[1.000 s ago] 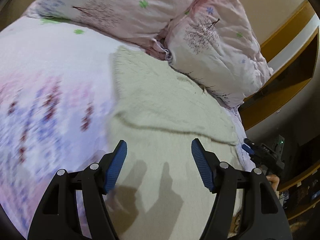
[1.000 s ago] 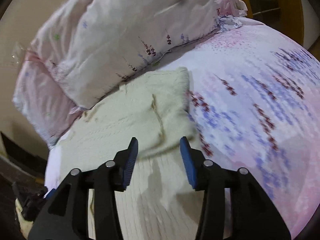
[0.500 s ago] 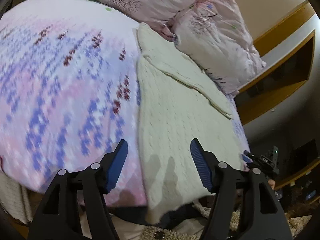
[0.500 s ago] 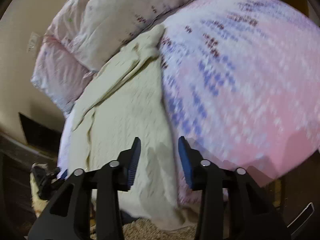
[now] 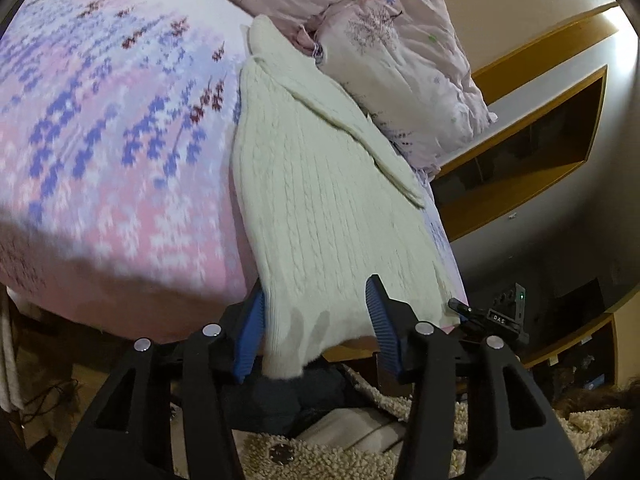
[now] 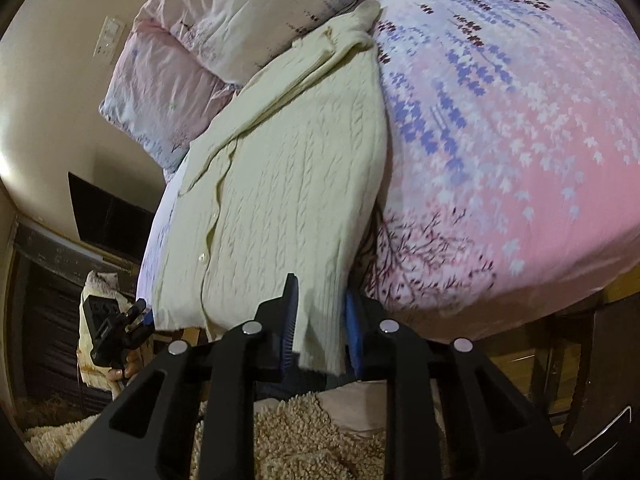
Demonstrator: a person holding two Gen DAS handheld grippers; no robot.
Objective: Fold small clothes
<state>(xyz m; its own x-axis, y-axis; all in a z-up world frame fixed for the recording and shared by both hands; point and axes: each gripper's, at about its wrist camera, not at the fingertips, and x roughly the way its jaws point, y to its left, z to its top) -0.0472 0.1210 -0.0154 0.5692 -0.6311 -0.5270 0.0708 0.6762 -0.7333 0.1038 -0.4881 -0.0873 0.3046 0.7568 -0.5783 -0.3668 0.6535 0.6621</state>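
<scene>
The cream cable-knit sweater [image 5: 320, 200] lay on the bed [image 5: 100, 160], its long axis running from the pillows [image 5: 392, 60] at the top of the frame down to the hem, which spilled over the mattress edge right at my jaws. In my left view the hem corner hung between the jaws of my left gripper [image 5: 316, 332]; they stood about half open and were closing, the left pad against the cloth edge, the right pad not yet touching it. In my right view the other hem corner sat between the jaws of my right gripper [image 6: 320, 320], narrow and closing, the pads looking close to the knit, though I could not tell whether they pressed it. Each hand was nearest its own corner, so I judged the coming move to be a lift of the hem up the frame, along that long axis toward the neck end by the pillows. A shaggy rug [image 6: 300, 432] lay on the floor below.
</scene>
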